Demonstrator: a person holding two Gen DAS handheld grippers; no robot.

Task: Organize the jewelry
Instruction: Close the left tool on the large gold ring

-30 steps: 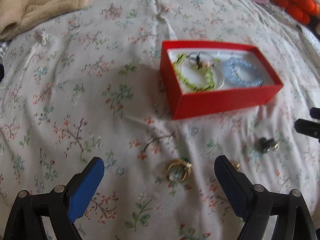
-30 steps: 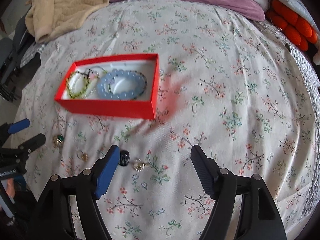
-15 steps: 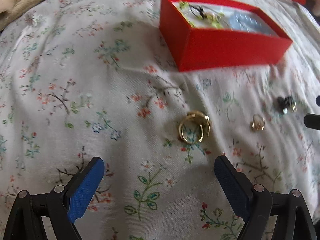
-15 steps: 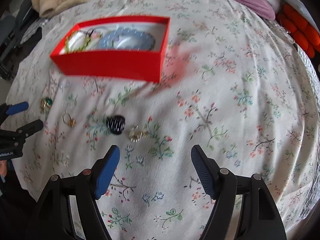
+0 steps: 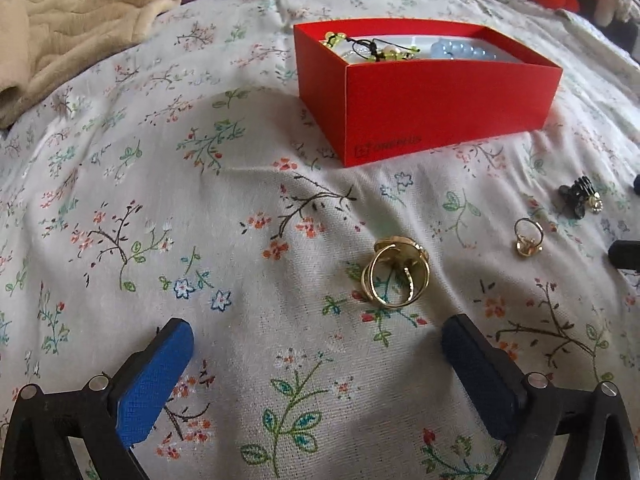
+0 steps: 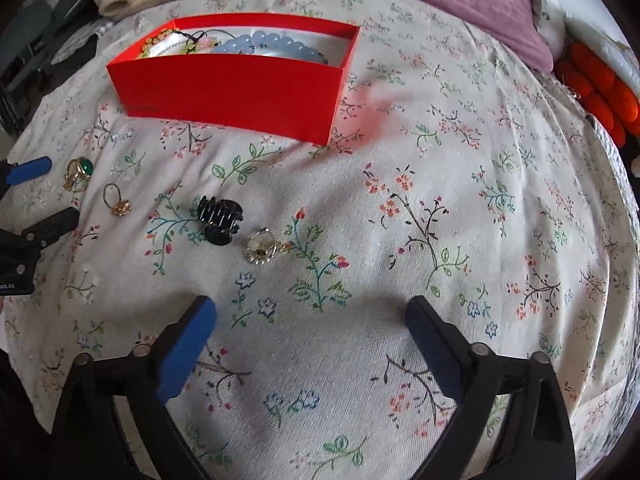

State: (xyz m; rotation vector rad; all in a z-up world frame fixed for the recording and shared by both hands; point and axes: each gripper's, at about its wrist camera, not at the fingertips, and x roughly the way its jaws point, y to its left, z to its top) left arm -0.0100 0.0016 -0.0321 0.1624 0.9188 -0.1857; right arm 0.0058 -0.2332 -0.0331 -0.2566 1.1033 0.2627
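Red box (image 5: 436, 104) stood at upper centre of the left wrist view, holding beaded bracelets (image 6: 264, 46). We logged a gold ring (image 5: 396, 278) at centre, just above our left gripper (image 5: 316, 342). Both it and our right gripper (image 6: 310, 316) were opening, nothing between their jaws.

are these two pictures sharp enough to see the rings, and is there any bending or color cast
Left wrist: sharp; big gold ring crisp, bed bulges from fisheye. Right wrist: sharp centre, dark rounded corners; red box throws a reddish glow on the bedsheet.
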